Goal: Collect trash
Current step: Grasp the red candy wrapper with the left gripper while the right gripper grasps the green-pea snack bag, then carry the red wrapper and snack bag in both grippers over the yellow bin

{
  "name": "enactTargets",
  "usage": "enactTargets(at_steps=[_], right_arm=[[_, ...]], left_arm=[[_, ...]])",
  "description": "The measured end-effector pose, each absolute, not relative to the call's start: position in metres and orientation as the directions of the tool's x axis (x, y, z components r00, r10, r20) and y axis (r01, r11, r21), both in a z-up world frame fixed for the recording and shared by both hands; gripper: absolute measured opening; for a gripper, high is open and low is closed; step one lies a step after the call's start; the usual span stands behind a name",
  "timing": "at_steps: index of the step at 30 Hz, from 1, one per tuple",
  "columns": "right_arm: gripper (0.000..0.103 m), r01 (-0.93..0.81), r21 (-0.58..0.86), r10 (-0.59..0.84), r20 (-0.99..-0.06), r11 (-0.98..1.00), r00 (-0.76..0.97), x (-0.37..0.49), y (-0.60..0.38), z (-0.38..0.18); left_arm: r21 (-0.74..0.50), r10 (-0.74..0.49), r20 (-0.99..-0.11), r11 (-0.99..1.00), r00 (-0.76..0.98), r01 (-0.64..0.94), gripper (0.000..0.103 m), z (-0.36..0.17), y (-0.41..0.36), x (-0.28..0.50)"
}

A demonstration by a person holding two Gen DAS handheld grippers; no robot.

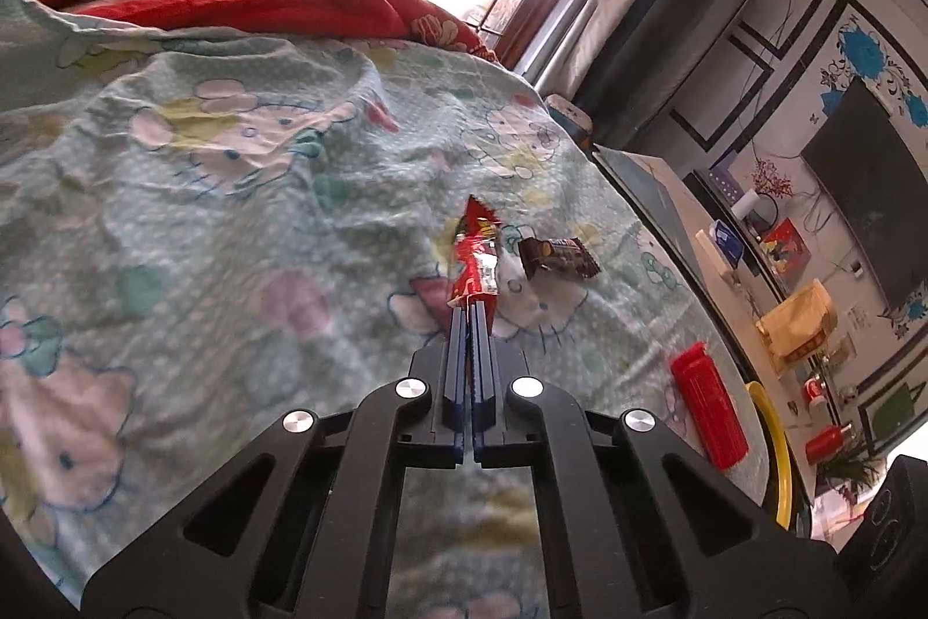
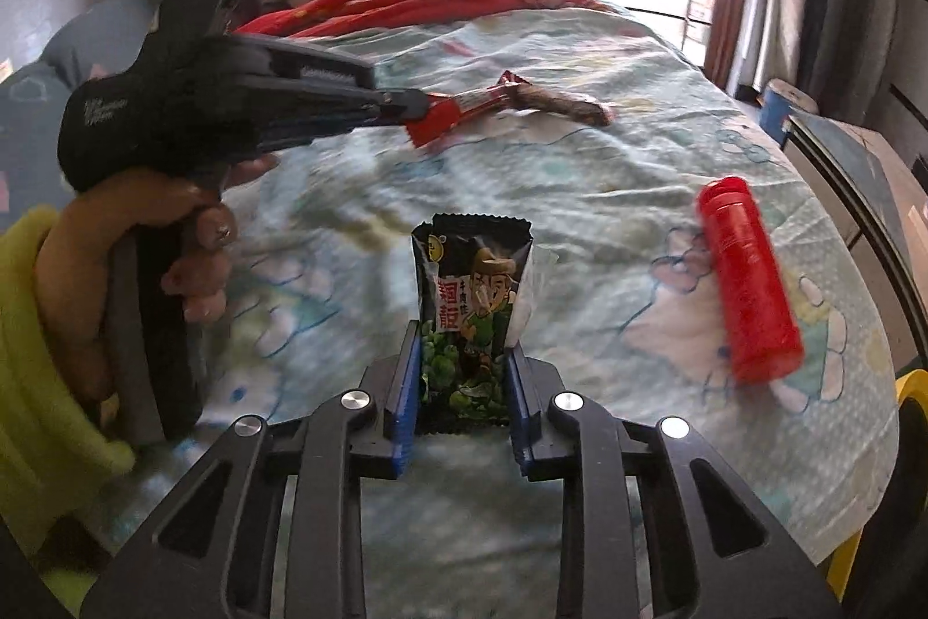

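Blue-padded left gripper (image 1: 471, 308): jaws pressed together, pinching the red wrapper (image 1: 477, 259) by its near end, ready to lift. Right gripper (image 2: 464, 358): jaws straddle the black snack packet (image 2: 471, 306), against both sides. Brown wrapper (image 1: 557, 258) and red tube (image 2: 748, 277) lie loose on the bed (image 1: 232, 213), tube near its edge; open sheet between.

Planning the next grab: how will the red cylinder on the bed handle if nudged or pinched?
The red cylinder lies on its side on soft bedding, so it probably rolls if nudged. It looks rigid and smooth, so the pads may slip; pinching across its middle seems safest.
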State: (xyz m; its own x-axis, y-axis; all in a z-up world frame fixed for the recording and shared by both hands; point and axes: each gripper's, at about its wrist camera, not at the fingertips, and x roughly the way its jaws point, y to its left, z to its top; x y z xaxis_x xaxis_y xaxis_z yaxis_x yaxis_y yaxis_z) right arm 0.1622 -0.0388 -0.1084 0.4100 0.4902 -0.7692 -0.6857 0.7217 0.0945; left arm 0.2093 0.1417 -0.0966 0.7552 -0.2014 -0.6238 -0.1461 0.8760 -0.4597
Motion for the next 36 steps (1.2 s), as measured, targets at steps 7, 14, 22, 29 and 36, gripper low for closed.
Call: enactTargets(at_steps=[7,14,22,29,36], right_arm=[[0.02,-0.699,0.117,0.517,-0.76,0.705,0.394,0.148,-0.042,-0.103],[0.02,-0.673,0.141,0.539,-0.724,0.726,0.43,0.144,-0.06,-0.085],[0.02,-0.596,0.167,0.528,-0.684,0.785,0.504,0.155,-0.102,-0.064],[0.02,-0.523,0.182,0.498,-0.658,0.833,0.565,0.167,-0.143,-0.051],[0.02,-0.464,0.188,0.466,-0.64,0.866,0.611,0.172,-0.182,-0.042]], left_arm=[[-0.431,-0.174,-0.611,0.891,0.773,-0.14,0.0,-0.085,0.14,0.183],[-0.42,-0.186,-0.579,0.903,0.794,-0.095,0.0,-0.065,0.128,0.165],[-0.395,-0.24,-0.531,0.919,0.813,0.014,0.0,-0.037,0.09,0.155],[-0.377,-0.287,-0.511,0.922,0.81,0.089,0.0,-0.023,0.055,0.152],[-0.353,-0.333,-0.508,0.922,0.794,0.161,0.0,-0.017,0.021,0.153]])
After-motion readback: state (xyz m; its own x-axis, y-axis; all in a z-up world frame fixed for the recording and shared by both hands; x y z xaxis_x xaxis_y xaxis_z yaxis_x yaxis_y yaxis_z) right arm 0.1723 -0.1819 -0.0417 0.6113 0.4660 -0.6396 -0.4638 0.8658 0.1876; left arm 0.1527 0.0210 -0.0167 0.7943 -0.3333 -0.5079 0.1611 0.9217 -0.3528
